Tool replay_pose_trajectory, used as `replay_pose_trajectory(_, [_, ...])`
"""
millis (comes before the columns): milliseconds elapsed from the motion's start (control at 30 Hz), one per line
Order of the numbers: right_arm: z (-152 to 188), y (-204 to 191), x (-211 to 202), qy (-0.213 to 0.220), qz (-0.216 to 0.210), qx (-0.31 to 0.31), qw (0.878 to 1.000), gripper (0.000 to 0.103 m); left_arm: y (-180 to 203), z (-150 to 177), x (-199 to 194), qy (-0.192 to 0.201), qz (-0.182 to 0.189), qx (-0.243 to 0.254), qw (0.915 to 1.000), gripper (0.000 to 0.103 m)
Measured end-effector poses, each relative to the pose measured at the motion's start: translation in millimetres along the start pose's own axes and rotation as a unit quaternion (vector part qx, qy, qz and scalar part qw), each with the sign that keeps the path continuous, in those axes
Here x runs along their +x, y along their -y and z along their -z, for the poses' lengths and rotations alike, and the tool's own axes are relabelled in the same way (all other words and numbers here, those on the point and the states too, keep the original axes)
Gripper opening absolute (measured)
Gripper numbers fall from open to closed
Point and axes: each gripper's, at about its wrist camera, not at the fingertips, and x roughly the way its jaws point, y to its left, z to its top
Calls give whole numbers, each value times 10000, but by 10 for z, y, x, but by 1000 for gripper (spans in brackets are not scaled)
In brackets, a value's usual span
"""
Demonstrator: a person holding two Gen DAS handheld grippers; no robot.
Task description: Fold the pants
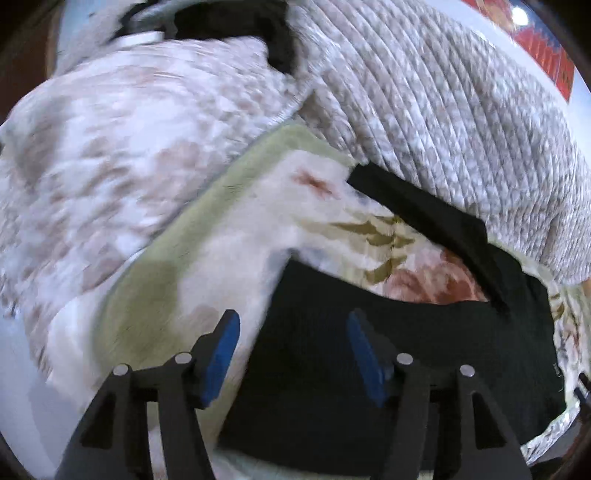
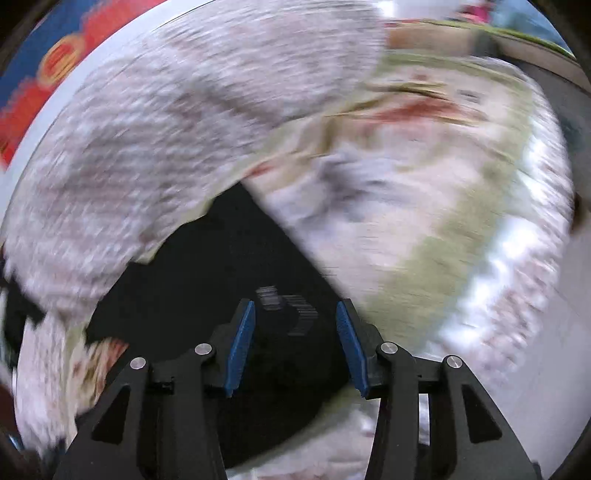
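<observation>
The black pants (image 1: 369, 369) lie flat on a floral blanket, with one narrow black strip (image 1: 424, 206) running up and away towards the quilt. My left gripper (image 1: 291, 317) hovers over the pants' left edge; it is open, and its blue pads (image 1: 225, 354) press on nothing. In the right wrist view the pants (image 2: 221, 266) show as a dark wedge between the quilt and the blanket. My right gripper (image 2: 295, 306) is open above them, its blue pads (image 2: 351, 347) standing apart. This view is blurred.
The floral blanket (image 1: 258, 240) with a green border covers the bed. A grey-white ribbed quilt (image 1: 443, 110) is bunched behind the pants, and a patterned cover (image 1: 110, 147) lies at the left. Another black item (image 1: 258, 29) sits at the top. A red and blue picture (image 2: 37, 74) hangs on the wall.
</observation>
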Motion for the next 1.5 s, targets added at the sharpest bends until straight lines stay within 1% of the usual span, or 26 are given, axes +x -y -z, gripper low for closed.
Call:
replay_pose_trajectory(67, [-23,-257,163,-283,-275,-505,9979,47,99,-96,259,-223,-44,196,9995,63])
replay_pose_trajectory(133, [-5,-509,330,-549,-494,-988,9924,47,221,-116,478,-409,-172,520,9977,63])
replay_pose_trajectory(167, [12,-621,404,-655,-573,-1203,9889,47,257,-103,524,-411,-307,646,9966,57])
replay_pose_trajectory(200, [38,-729,472,-741,-613,-1403,9854,47,311,-84,536,-308,-523,841,9946,51])
replay_pose_trajectory(233, [68,-822,529,-798,-673,-1580,9819,47,348,-76,529,-212,-623,995,9929,28])
replay_pose_trajectory(267, [97,-876,564,-812,-726,-1690,9796,47,361,-72,508,-132,-649,1052,9922,10])
replay_pose_trajectory(333, [175,-963,626,-856,-789,-1837,9761,47,331,-83,457,-8,-663,977,9930,9])
replay_pose_trajectory(400, [222,-997,672,-889,-782,-1876,9751,47,307,-103,427,197,-856,958,9915,6])
replay_pose_trajectory(433, [240,-1010,691,-893,-729,-1901,9750,47,295,-122,426,268,-976,943,9904,3])
replay_pose_trajectory(467, [242,-1029,702,-898,-705,-1921,9747,47,273,-143,436,286,-1012,919,9902,3])
replay_pose_trajectory(533, [258,-1036,725,-940,-701,-1946,9738,47,191,-184,477,236,-1171,791,9897,3])
replay_pose_trajectory(633, [315,-1023,774,-1013,-636,-1996,9726,47,136,-213,474,203,-1055,610,9923,3])
replay_pose_trajectory(733, [351,-1036,763,-1051,-726,-1984,9718,47,202,-214,333,360,-622,529,9960,3])
replay_pose_trajectory(800, [375,-1082,740,-1022,-835,-2054,9698,47,300,-186,230,458,-376,613,9964,3])
replay_pose_trajectory(933, [493,-1238,714,-928,-940,-2442,9607,47,617,-19,108,396,264,929,9945,5])
replay_pose_trajectory(1000, [603,-1352,720,-972,-997,-2757,9511,47,830,124,101,249,575,1172,9911,10])
replay_pose_trajectory(1067, [706,-1461,724,-1011,-1087,-3019,9417,47,993,260,134,52,838,1371,9870,23])
replay_pose_trajectory(1100, [774,-1530,724,-1012,-1120,-3187,9358,47,1085,335,155,-32,947,1506,9840,25])
replay_pose_trajectory(1167, [866,-1596,750,-1078,-1112,-3407,9273,47,1221,423,204,-153,951,1803,9789,33])
replay_pose_trajectory(1200, [930,-1630,802,-1190,-1019,-3565,9211,47,1283,472,272,-255,829,1972,9765,34])
replay_pose_trajectory(1233, [988,-1648,867,-1309,-867,-3706,9154,47,1301,492,343,-328,706,2007,9766,35])
replay_pose_trajectory(1267, [1025,-1658,894,-1288,-802,-3807,9122,48,1300,499,361,-303,689,1976,9774,36])
replay_pose_trajectory(1300, [1027,-1665,878,-1232,-765,-3832,9122,50,1296,487,353,-278,671,1955,9780,37])
replay_pose_trajectory(1367, [1022,-1683,848,-1196,-720,-3864,9117,50,1299,465,318,-291,652,1861,9799,39])
replay_pose_trajectory(1433, [1036,-1696,748,-1099,-886,-3896,9101,50,1289,471,270,-295,698,1792,9809,41])
replay_pose_trajectory(1500, [1093,-1753,629,-899,-1107,-4057,9028,51,1335,525,185,-202,716,1881,9793,41])
